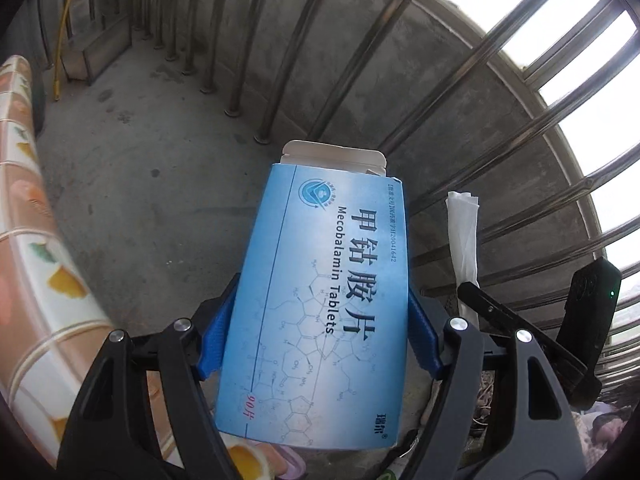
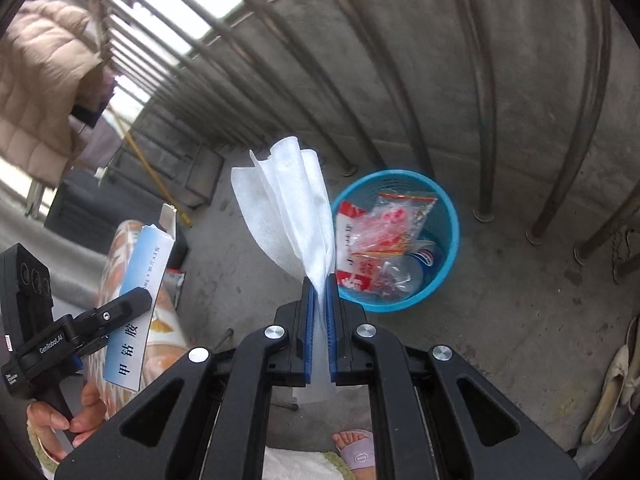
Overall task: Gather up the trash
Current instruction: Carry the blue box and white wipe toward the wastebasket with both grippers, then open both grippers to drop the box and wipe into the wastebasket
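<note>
My left gripper (image 1: 320, 308) is shut on a blue tablet box (image 1: 320, 280), its blue pads pressing both long sides; the box's white end flap stands open at the far end. The same blue tablet box (image 2: 140, 280) and the left gripper (image 2: 116, 312) show at the left of the right wrist view. My right gripper (image 2: 319, 284) is shut on a white tissue (image 2: 288, 208), which fans out above the pads. The white tissue (image 1: 464, 232) also shows beside the box in the left wrist view. A blue wastebasket (image 2: 452, 220) with wrappers inside stands on the concrete floor just right of the tissue.
A metal railing (image 2: 484, 120) with a concrete kerb runs behind the basket. A table with a patterned cloth (image 1: 36, 240) lies at the left. Pale shoes (image 2: 616, 380) rest at the right edge, a person's sandalled foot (image 2: 356, 448) below, a quilted jacket (image 2: 40, 92) hanging upper left.
</note>
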`<action>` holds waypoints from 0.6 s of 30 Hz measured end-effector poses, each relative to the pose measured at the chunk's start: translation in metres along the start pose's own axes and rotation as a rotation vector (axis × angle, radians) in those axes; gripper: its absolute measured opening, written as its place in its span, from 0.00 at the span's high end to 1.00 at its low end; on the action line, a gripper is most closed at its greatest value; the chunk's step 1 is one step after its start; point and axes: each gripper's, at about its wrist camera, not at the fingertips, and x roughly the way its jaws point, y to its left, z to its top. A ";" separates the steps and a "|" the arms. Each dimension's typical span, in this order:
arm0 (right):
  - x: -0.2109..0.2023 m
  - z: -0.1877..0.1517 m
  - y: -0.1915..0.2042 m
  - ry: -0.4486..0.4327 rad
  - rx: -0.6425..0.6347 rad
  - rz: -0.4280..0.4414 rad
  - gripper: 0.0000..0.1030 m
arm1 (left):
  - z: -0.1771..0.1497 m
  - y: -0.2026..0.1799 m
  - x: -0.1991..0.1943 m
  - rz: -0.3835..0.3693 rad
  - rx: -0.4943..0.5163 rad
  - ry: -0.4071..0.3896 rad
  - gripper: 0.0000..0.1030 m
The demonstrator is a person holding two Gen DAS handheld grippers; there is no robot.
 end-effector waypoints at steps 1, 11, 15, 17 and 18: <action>0.007 0.002 -0.008 0.006 0.022 -0.005 0.94 | 0.008 -0.005 0.020 -0.006 -0.004 0.027 0.32; 0.120 0.053 -0.063 0.098 0.110 -0.056 0.79 | 0.070 -0.032 0.154 0.059 -0.065 0.152 0.15; 0.169 0.058 -0.082 0.148 0.120 -0.123 0.58 | 0.065 -0.016 0.160 0.075 -0.131 0.158 0.15; 0.183 0.057 -0.087 0.154 0.124 -0.130 0.53 | 0.063 -0.007 0.154 0.053 -0.155 0.150 0.15; 0.188 0.057 -0.089 0.155 0.126 -0.132 0.49 | 0.062 -0.005 0.149 0.047 -0.165 0.145 0.15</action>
